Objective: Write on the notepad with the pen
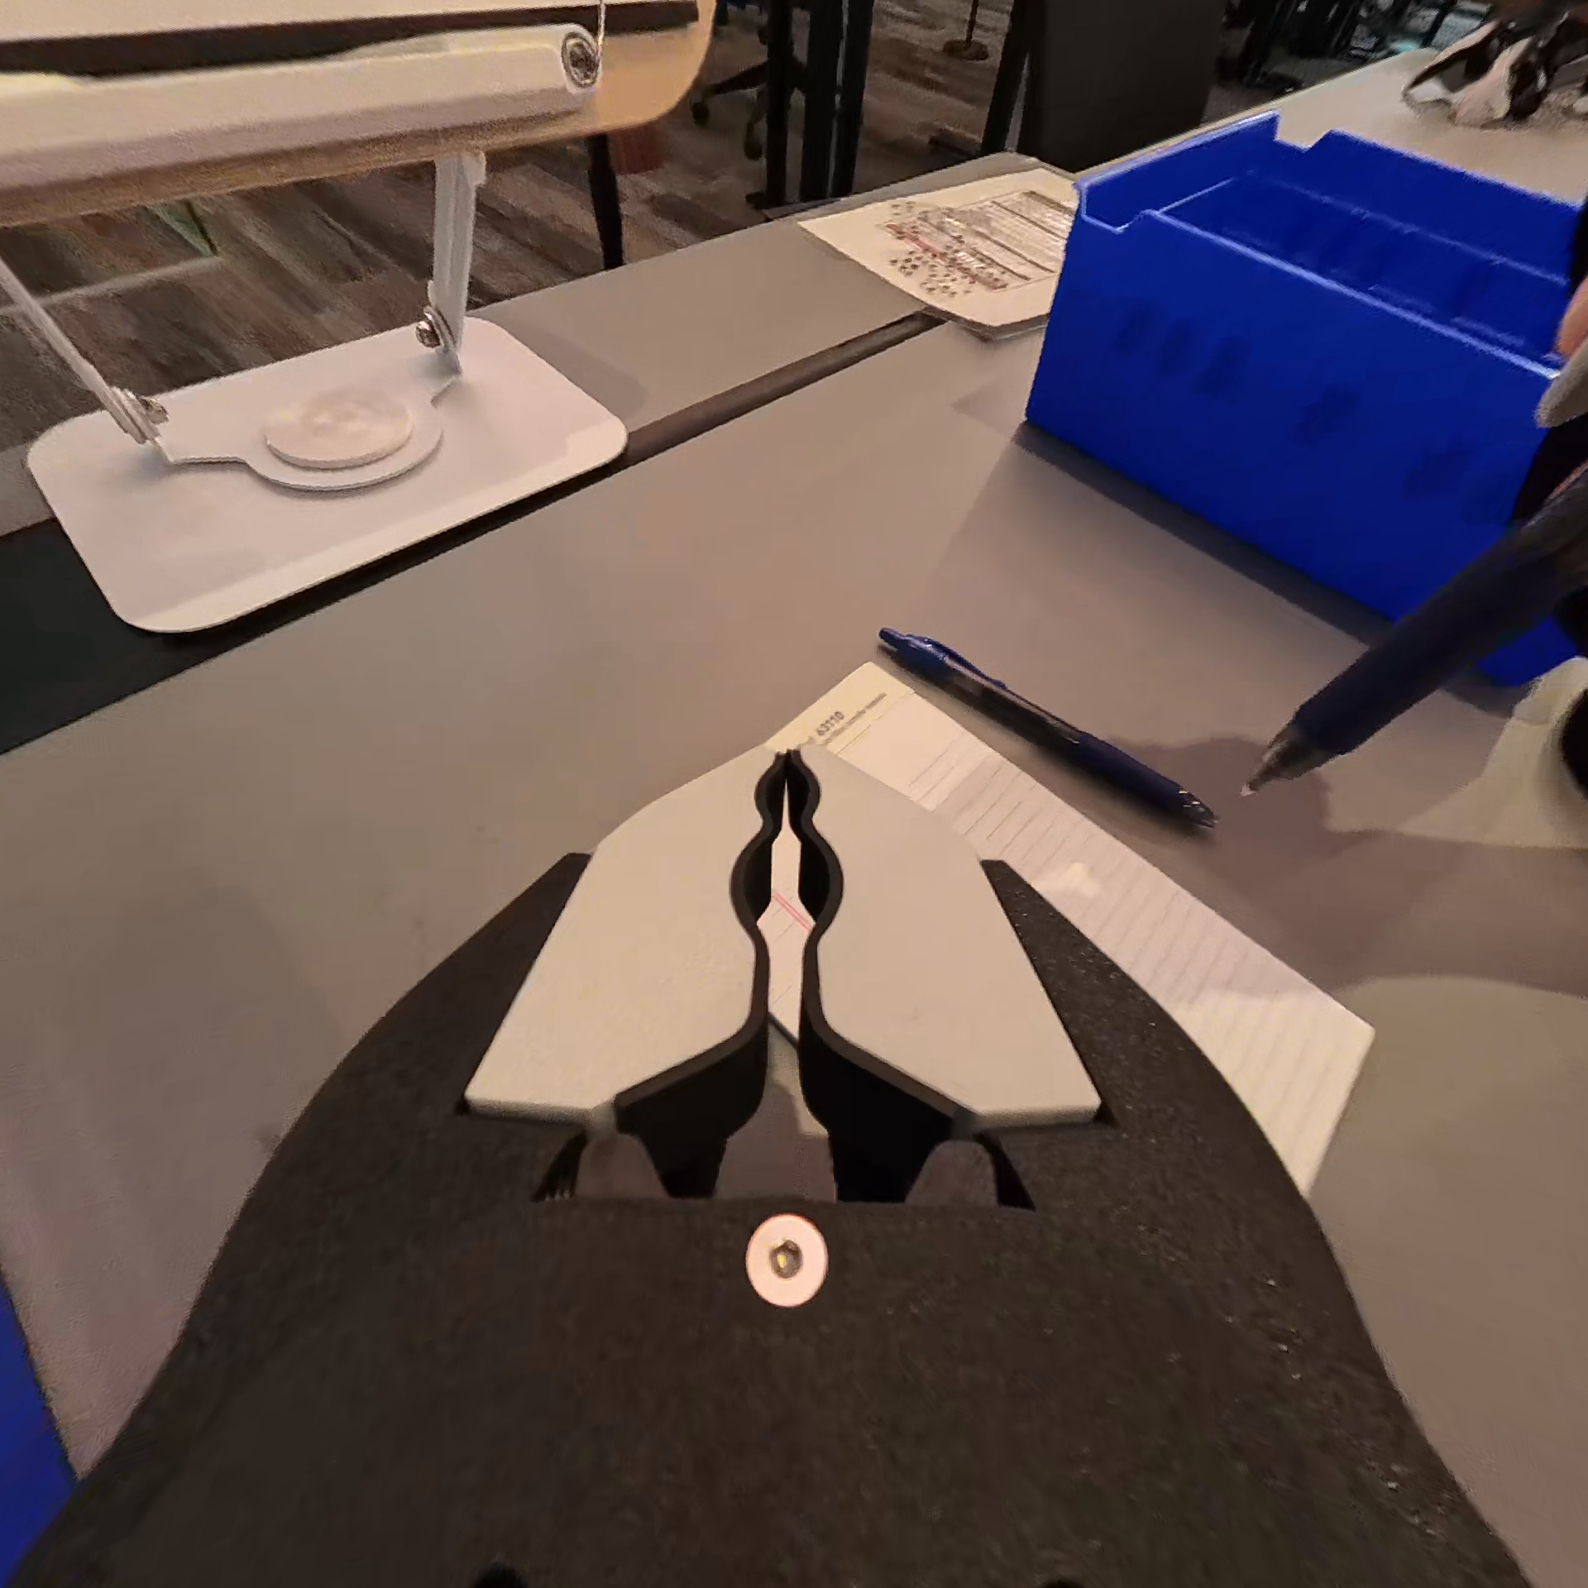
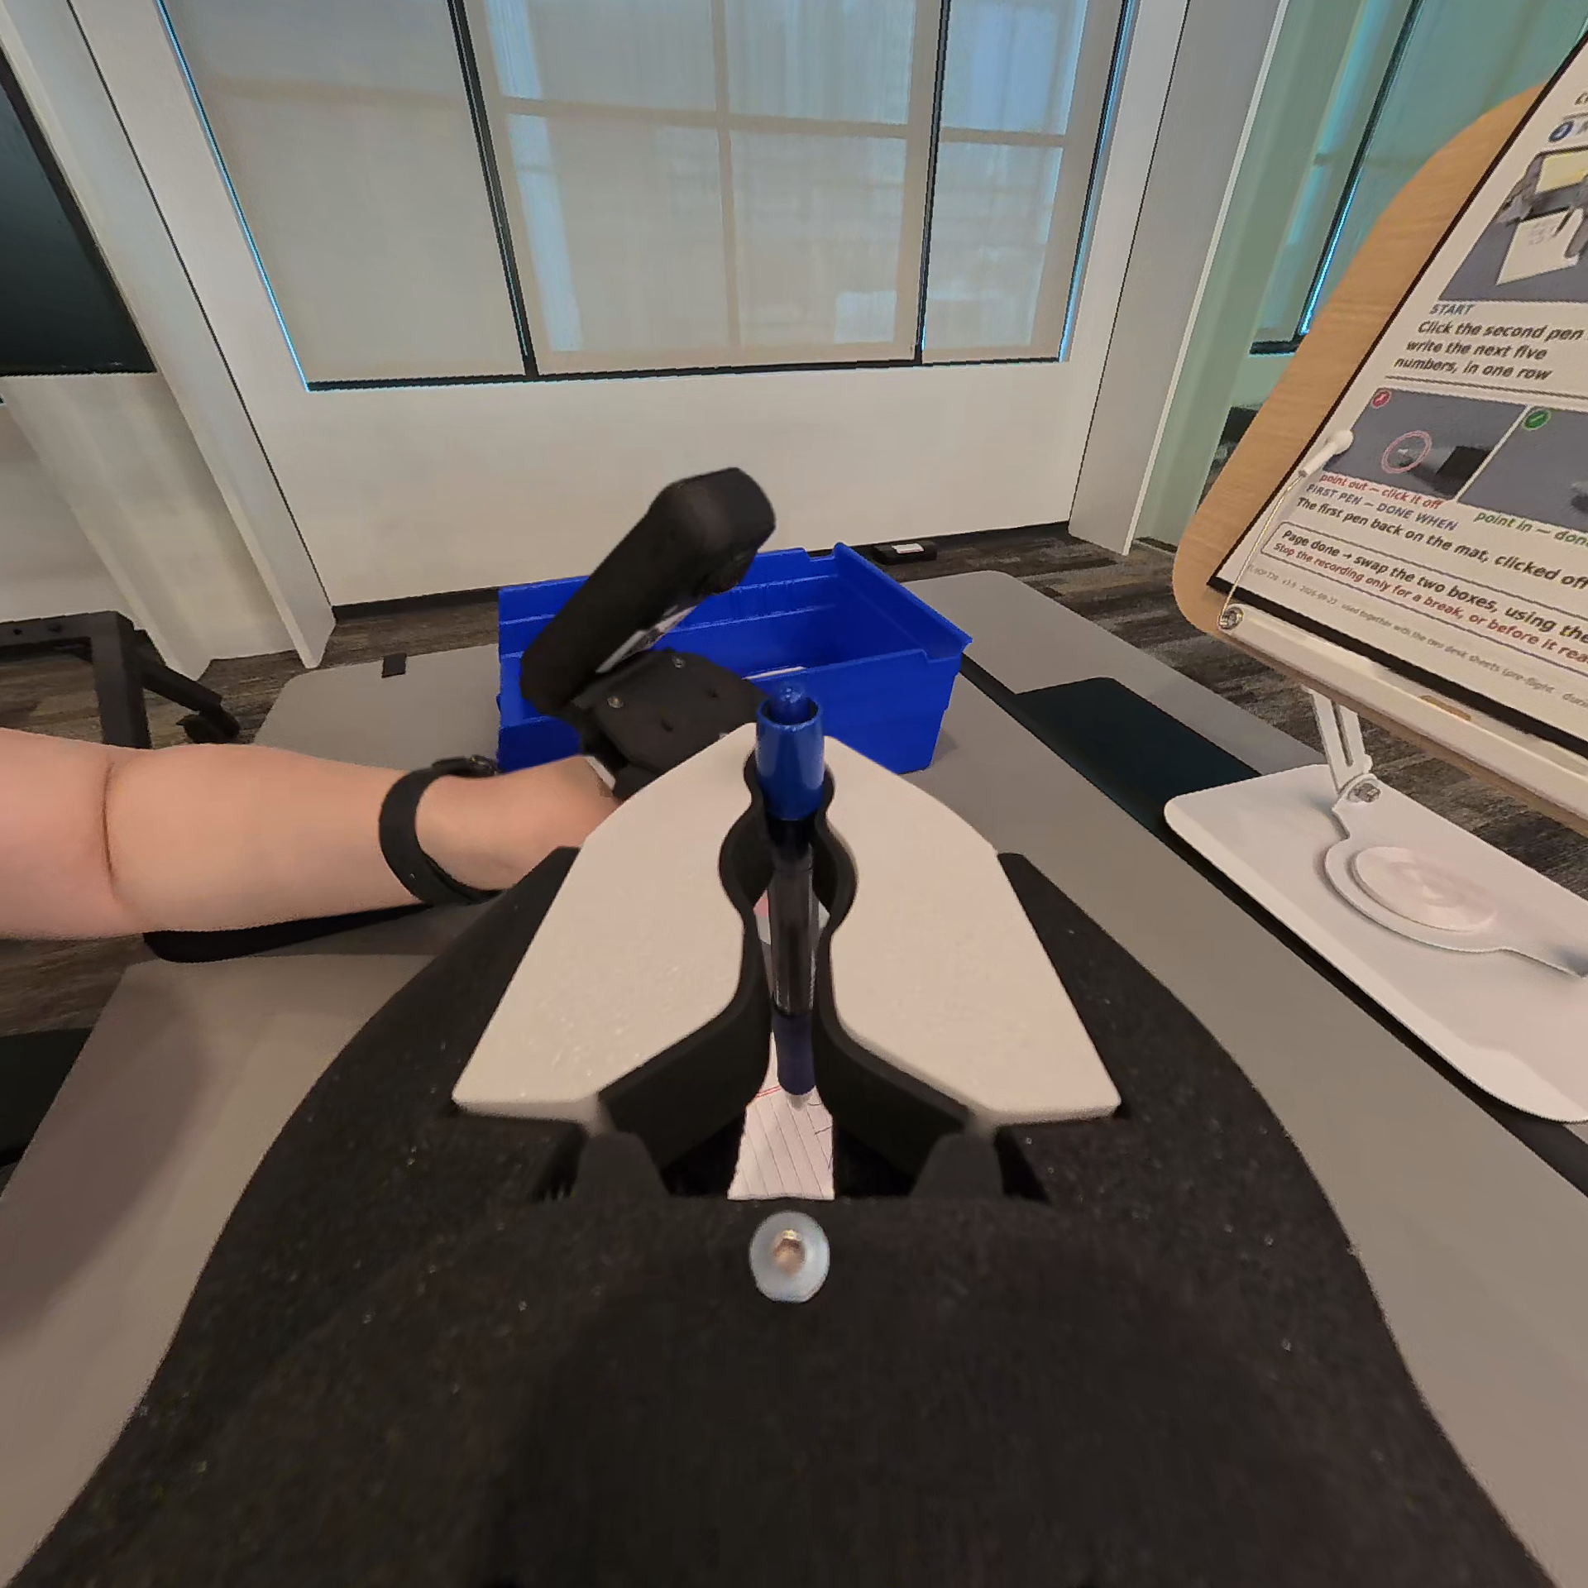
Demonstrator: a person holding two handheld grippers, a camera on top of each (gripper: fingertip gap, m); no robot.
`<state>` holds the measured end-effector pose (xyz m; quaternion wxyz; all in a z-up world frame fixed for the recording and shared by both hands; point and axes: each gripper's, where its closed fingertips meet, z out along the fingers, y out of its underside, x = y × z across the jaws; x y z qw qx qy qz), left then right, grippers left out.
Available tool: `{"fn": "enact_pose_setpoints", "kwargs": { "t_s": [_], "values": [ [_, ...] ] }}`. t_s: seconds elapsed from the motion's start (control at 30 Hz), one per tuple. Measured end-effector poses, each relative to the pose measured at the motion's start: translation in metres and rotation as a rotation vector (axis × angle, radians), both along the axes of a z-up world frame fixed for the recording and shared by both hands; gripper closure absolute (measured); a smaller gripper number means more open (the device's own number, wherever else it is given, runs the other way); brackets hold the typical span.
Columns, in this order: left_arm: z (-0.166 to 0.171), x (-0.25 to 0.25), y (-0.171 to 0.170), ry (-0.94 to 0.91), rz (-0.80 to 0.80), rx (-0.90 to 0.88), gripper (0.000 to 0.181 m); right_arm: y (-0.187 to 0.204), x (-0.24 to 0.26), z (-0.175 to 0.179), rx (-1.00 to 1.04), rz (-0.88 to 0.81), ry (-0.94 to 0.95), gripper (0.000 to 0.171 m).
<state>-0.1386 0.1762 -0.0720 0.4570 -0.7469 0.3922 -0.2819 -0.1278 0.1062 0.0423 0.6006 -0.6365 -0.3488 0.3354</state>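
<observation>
A white lined notepad lies on the grey table. My left gripper is shut and empty, with its tips over the pad's top left part. A blue pen lies on the table just beyond the pad's far edge. My right gripper is shut on a second blue pen, held clicker end up and point down. In the left wrist view this held pen comes in from the right, its point out and just above the table to the right of the pad. The pad shows through the right gripper's gap.
A blue bin stands behind the pad. A white stand base at the left carries a wooden instruction board. A printed sheet lies at the table's far edge. A person's forearm reaches in from the left. One gripper's finger ends stand about 15 cm off the other's.
</observation>
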Motion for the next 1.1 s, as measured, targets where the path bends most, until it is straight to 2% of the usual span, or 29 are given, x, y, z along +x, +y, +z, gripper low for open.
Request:
{"fn": "enact_pose_setpoints", "kwargs": {
  "t_s": [0.17,0.43,0.63,0.77,1.1],
  "values": [
    [-0.015,0.001,0.006,0.079,0.0,0.087,0.181,0.005,-0.002,-0.009,-0.024,-0.014,-0.003,0.167],
    [-0.015,0.005,0.003,-0.02,-0.132,-0.007,0.181,0.003,-0.011,-0.031,-0.078,0.022,0.073,0.167],
    [-0.033,0.009,-0.004,0.056,-0.185,-0.068,0.181,0.012,-0.023,-0.059,-0.096,0.033,0.043,0.167],
    [-0.04,0.011,-0.007,0.081,-0.191,-0.08,0.181,0.014,-0.029,-0.064,-0.098,0.041,0.076,0.167],
    [-0.062,0.009,-0.011,0.172,-0.206,-0.148,0.181,0.023,-0.042,-0.081,-0.082,0.017,0.025,0.167]
  ]
}}
